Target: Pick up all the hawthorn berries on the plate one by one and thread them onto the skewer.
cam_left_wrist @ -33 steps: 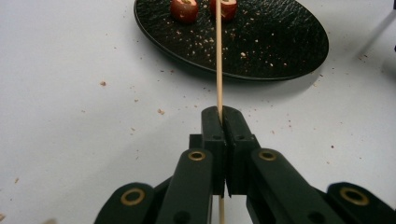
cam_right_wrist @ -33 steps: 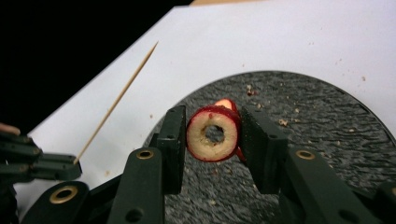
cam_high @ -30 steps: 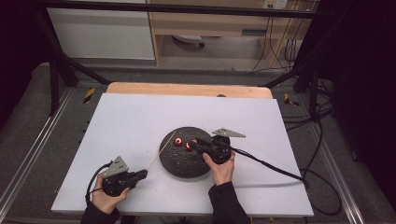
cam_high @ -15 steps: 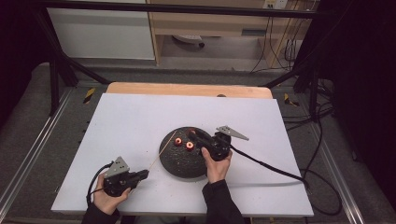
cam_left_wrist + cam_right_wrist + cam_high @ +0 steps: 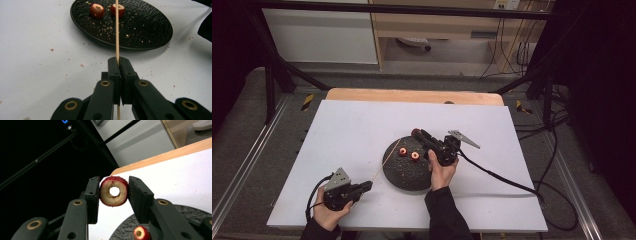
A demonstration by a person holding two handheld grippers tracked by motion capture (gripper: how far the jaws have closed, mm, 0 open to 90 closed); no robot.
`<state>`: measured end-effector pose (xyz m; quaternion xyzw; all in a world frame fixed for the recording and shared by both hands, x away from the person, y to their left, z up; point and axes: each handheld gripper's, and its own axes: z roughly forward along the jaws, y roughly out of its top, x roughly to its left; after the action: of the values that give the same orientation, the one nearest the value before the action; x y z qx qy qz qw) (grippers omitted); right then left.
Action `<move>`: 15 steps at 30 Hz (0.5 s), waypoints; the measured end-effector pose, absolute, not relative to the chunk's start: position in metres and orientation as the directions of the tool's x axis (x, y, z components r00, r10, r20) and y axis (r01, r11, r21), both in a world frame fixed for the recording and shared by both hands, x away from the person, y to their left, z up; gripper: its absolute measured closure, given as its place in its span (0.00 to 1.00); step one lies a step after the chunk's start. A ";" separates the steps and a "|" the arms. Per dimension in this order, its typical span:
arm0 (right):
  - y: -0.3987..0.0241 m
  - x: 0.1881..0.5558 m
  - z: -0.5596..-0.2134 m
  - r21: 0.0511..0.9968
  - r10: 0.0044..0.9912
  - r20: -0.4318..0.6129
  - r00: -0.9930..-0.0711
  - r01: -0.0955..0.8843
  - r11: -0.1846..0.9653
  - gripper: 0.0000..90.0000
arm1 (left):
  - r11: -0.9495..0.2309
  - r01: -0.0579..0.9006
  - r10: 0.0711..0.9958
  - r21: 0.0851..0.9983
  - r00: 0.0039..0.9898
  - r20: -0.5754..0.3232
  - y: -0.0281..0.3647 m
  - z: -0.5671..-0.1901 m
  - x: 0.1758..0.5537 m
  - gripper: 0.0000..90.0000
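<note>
The left gripper (image 5: 364,187) sits at the near left of the white tabletop (image 5: 352,125), held low in the person's left hand (image 5: 329,212). Its fingers (image 5: 115,72) are pressed together on a thin wooden skewer (image 5: 117,32), which runs from between them up and away to the right, its far end reaching over the left part of a black round plate (image 5: 404,175). In the left gripper view the skewer passes in front of the plate, between two red fruit pieces (image 5: 97,10) that lie on the far part of the plate with their pale cut faces up. Crumbs are scattered on the plate and on the tabletop around it.

The right gripper (image 5: 418,134) is held above the far right part of the plate by the person's right hand (image 5: 441,172), with its fingers pointing toward the far left. In the right gripper view these fingers (image 5: 92,195) clamp a cored red fruit ring (image 5: 114,191) from both sides: it has a red skin, pale flesh and a round hole through its middle, and its cut face is turned toward the camera. The ring is lifted clear of the plate. Below it, in the same view, one of the fruit pieces on the plate shows at the bottom edge.

A black cable (image 5: 502,177) trails from the right gripper across the tabletop to the right.
</note>
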<state>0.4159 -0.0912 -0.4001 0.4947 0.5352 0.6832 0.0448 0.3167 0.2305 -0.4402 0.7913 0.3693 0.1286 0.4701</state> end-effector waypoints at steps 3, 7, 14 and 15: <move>-0.091 0.418 -0.401 0.769 0.579 0.638 -0.508 0.459 -0.446 0.70 | -0.280 0.460 0.705 0.842 0.694 -0.145 0.228 -0.440 0.316 0.98; -0.090 0.419 -0.401 0.760 0.568 0.649 -0.506 0.451 -0.468 0.70 | -0.275 0.455 0.704 0.847 0.695 -0.144 0.223 -0.439 0.316 0.98; -0.089 0.420 -0.404 0.749 0.549 0.662 -0.510 0.440 -0.495 0.70 | -0.261 0.451 0.707 0.853 0.692 -0.149 0.211 -0.438 0.316 0.98; -0.089 0.419 -0.404 0.748 0.546 0.664 -0.511 0.438 -0.499 0.70 | -0.260 0.452 0.708 0.853 0.690 -0.150 0.210 -0.438 0.316 0.98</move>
<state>0.4195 -0.0888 -0.4043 0.4929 0.4991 0.7117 0.0377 0.3157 0.2095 -0.4382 0.7825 0.3704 0.1326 0.4826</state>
